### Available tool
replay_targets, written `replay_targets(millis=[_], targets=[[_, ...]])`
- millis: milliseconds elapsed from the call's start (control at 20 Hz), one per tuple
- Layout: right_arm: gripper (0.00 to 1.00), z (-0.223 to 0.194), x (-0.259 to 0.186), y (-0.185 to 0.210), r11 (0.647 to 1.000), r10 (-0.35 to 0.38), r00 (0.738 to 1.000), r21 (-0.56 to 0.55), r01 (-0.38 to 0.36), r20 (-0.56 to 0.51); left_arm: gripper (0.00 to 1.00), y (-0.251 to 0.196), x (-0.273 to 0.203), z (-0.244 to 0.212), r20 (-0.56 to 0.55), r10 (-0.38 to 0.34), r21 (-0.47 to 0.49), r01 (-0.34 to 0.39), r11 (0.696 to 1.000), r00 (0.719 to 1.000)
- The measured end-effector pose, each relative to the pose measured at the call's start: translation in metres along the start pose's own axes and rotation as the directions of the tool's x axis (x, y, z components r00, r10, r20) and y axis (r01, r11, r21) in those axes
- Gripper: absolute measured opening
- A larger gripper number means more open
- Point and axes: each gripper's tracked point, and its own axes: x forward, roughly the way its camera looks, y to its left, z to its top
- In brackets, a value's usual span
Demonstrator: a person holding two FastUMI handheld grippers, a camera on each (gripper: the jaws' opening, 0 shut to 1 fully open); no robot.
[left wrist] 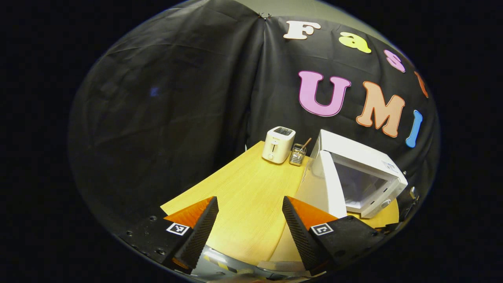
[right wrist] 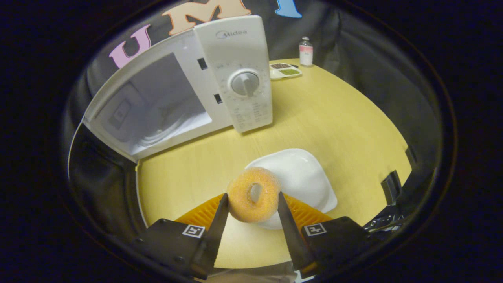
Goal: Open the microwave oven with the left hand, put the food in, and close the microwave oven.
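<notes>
In the right gripper view we see our right gripper (right wrist: 251, 204) closed on a sugared doughnut (right wrist: 254, 194), one finger pressing each side of it, the ring held upright with its hole facing the camera. The doughnut hangs above the near edge of a white square plate (right wrist: 304, 177) that sits on the round wooden table (right wrist: 346, 118). Beyond the plate stands the white microwave oven (right wrist: 184, 86) with its door swung open, so we look into the pale cavity and the glass turntable (right wrist: 157, 135) on its floor; the control panel with its round dial (right wrist: 244, 83) is to the right of the opening. Farther back on the table we make out a small divided dish (right wrist: 285, 70) with dark and green contents, and a small bottle (right wrist: 306, 51) just behind it. In the left gripper view our left gripper (left wrist: 249, 224) is wide open and holds nothing, its fingers spread over the table (left wrist: 243, 196). There the microwave oven (left wrist: 365, 173) is to the right, its open door (left wrist: 328, 184) standing out toward us. Behind it we see a white toaster (left wrist: 278, 144) and a small wire holder (left wrist: 298, 154) with a utensil in it.
</notes>
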Motion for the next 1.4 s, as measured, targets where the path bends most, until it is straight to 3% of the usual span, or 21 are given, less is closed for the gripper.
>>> replay_targets(millis=[50,150,200,300,500,650,850,1000,1050,1100,1400], targets=[[0.76,0.001,-0.004,0.011,0.999,0.035,0.999,0.012,-0.035,0.010,0.96,0.006,0.000,-0.001,-0.006,0.007,-0.001,-0.007,1.000,1.000],[0.71,0.002,-0.008,0.036,0.993,0.106,0.994,0.043,-0.108,0.036,0.96,0.015,0.000,-0.003,-0.011,0.022,-0.007,-0.022,1.000,1.000],[0.76,0.001,-0.010,0.049,0.988,0.141,0.989,0.053,-0.143,0.044,0.96,0.018,0.000,-0.004,-0.016,0.022,-0.017,-0.023,1.000,1.000],[0.76,-0.001,-0.013,0.077,0.973,0.214,0.975,0.076,-0.218,0.058,0.96,0.024,-0.002,-0.008,-0.025,0.027,-0.027,-0.027,0.999,0.999],[0.76,0.007,-0.015,0.136,0.916,0.355,0.931,0.167,-0.365,0.089,0.96,0.031,-0.006,-0.012,-0.032,0.036,-0.046,-0.037,0.998,0.999],[0.75,0.027,-0.011,0.168,0.877,0.410,0.902,0.210,-0.431,0.139,0.96,0.031,-0.008,-0.015,-0.037,0.029,-0.038,-0.030,0.999,0.999],[0.75,0.057,0.009,0.196,0.835,0.415,0.885,0.300,-0.462,0.210,0.96,0.030,-0.011,-0.021,-0.054,0.017,-0.034,-0.018,0.999,0.998],[0.75,0.072,0.029,0.204,0.822,0.377,0.896,0.360,-0.441,0.236,0.96,0.033,-0.008,-0.026,-0.079,0.032,-0.036,-0.035,0.999,0.996],[0.75,0.076,0.035,0.205,0.824,0.362,0.901,0.370,-0.430,0.241,0.96,0.034,-0.007,-0.027,-0.089,0.039,-0.041,-0.043,0.998,0.995],[0.69,0.081,0.042,0.206,0.828,0.343,0.905,0.373,-0.418,0.253,0.96,0.035,-0.006,-0.028,-0.098,0.048,-0.045,-0.052,0.998,0.994],[0.71,0.102,0.079,0.204,0.869,0.240,0.921,0.354,-0.345,0.308,0.96,0.042,-0.004,-0.038,-0.125,0.098,-0.030,-0.102,0.994,0.987]])
